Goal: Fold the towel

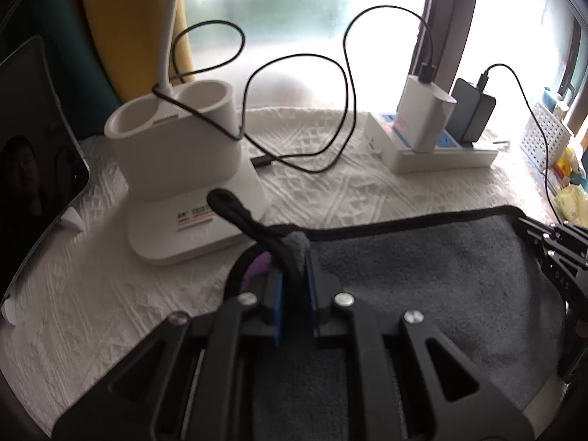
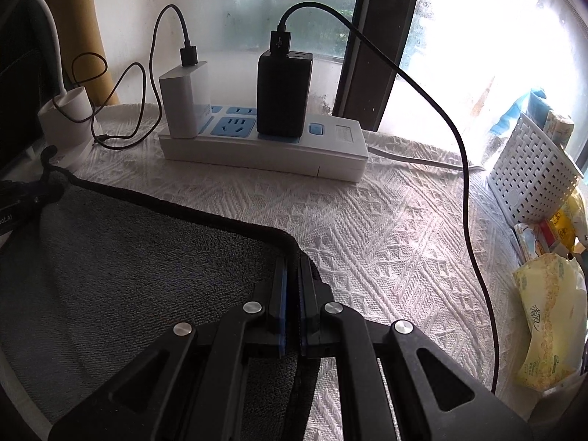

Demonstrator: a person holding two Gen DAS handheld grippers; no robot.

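Observation:
A dark grey towel [image 1: 422, 279] with a black hem lies on the white textured tablecloth [image 1: 110, 294]. My left gripper [image 1: 294, 261] is shut on the towel's far left corner, beside its black hanging loop [image 1: 235, 207] and a purple tag [image 1: 259, 268]. My right gripper [image 2: 292, 268] is shut on the towel's far right corner [image 2: 283, 239]. The towel [image 2: 128, 257] stretches between the two grippers. The right gripper also shows at the right edge of the left wrist view [image 1: 551, 246].
A white lamp base with cups [image 1: 180, 154] stands just beyond the left gripper. A white power strip [image 2: 264, 147] with a white charger [image 2: 185, 103] and a black charger [image 2: 283, 92] and black cables [image 1: 345, 84] lies at the back. A white basket [image 2: 529, 169] and yellow packets [image 2: 547, 316] are at right. A tablet [image 1: 29, 169] leans at left.

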